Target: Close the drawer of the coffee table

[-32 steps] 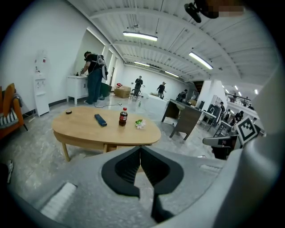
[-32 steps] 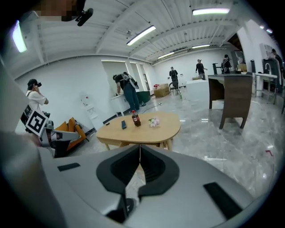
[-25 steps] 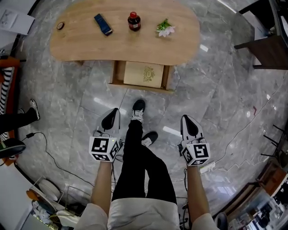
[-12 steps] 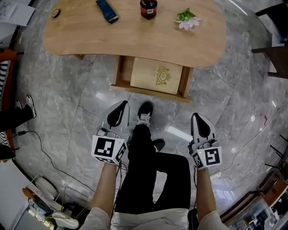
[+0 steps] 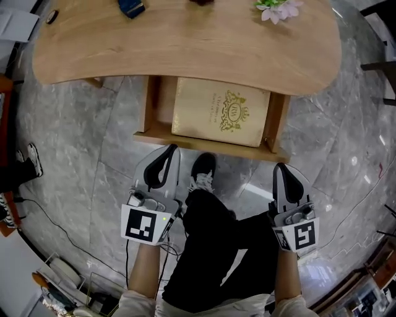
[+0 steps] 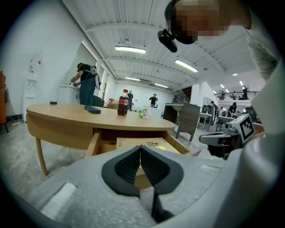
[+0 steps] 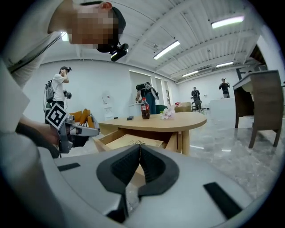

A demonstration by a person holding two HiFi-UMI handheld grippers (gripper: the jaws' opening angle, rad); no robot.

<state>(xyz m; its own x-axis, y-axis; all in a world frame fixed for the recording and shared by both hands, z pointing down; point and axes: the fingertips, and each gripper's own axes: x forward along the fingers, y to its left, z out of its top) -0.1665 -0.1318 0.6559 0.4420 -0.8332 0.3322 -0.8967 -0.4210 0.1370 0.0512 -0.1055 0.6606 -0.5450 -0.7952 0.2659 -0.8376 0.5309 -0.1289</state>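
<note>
I am holding my left gripper [image 5: 166, 155] in the lower left of the head view. Its two jaws are lying together with nothing between them, and in the left gripper view the dark pads [image 6: 129, 167] are meeting at the tip. My right gripper [image 5: 283, 173] is hanging in the lower right of the head view, and its jaws are also pressing together, empty.

The coffee table [image 5: 185, 56] is filling the top of the head view. Its drawer [image 5: 162, 105] is standing open in the upper middle of the frame, pulled out from under the near edge of the table top. A flat tan box [image 5: 223, 111] with a gold ornament is lying inside and is taking most of the drawer.

The left gripper is pointing at the left part of the drawer's front board, just below it in the picture. The right gripper is pointing toward the right corner, a little lower in the frame.

A pink flower [image 5: 278, 9] is lying at the upper right edge of the frame, and a bottle [image 6: 122, 102] is standing on the table in the left gripper view. My black shoe [image 5: 203, 167] is resting on the grey floor [image 5: 74, 142] between the two grippers.
</note>
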